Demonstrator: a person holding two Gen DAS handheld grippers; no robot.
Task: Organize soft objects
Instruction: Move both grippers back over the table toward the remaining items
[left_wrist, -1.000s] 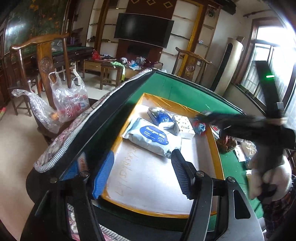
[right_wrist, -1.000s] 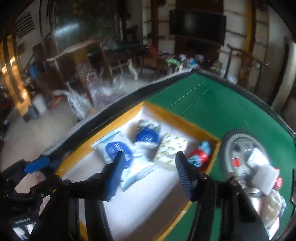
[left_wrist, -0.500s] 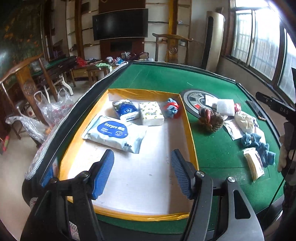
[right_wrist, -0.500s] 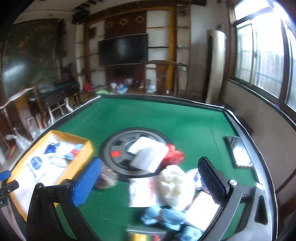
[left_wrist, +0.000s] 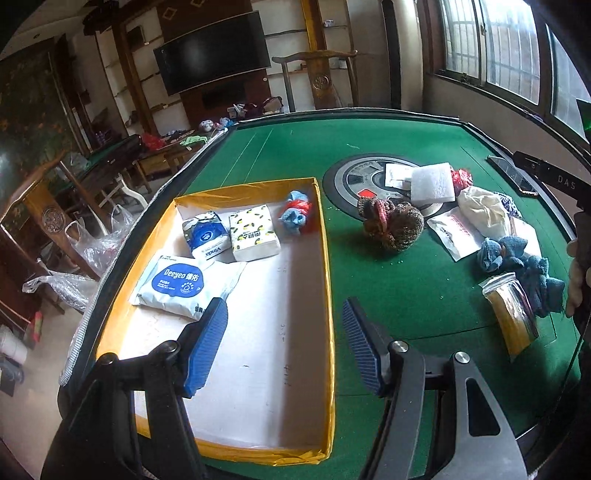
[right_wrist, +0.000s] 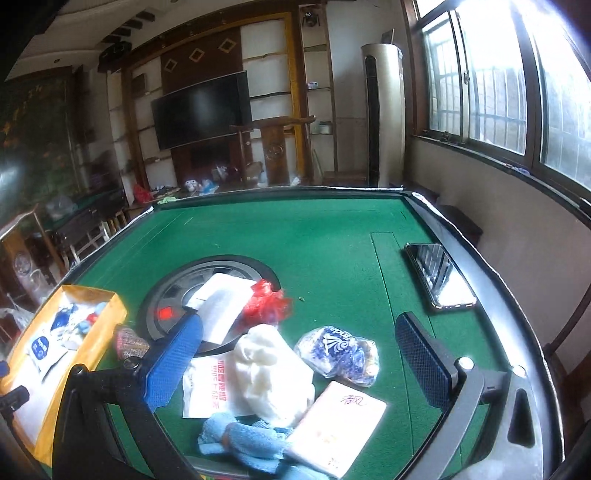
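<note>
Left wrist view: my left hand-held gripper (left_wrist: 282, 341) hangs half-open and empty over the yellow-rimmed tray (left_wrist: 327, 280), which holds a "Deeyeo" wipes pack (left_wrist: 177, 286) and a "Vinda" tissue pack (left_wrist: 207, 238). At three o'clock a foil pouch (left_wrist: 511, 315) lies half hidden under blue cloths (left_wrist: 517, 266). My right hand-held gripper (right_wrist: 299, 365) gapes wide and empty above the worktop (right_wrist: 314, 236) pile; the crumpled blue-print bag (right_wrist: 338, 350) reads unclearly.

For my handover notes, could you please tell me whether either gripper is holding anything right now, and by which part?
Nothing is held. The left gripper hangs open over the yellow-rimmed box, and the right gripper stands wide open above the cream cloth.
</note>
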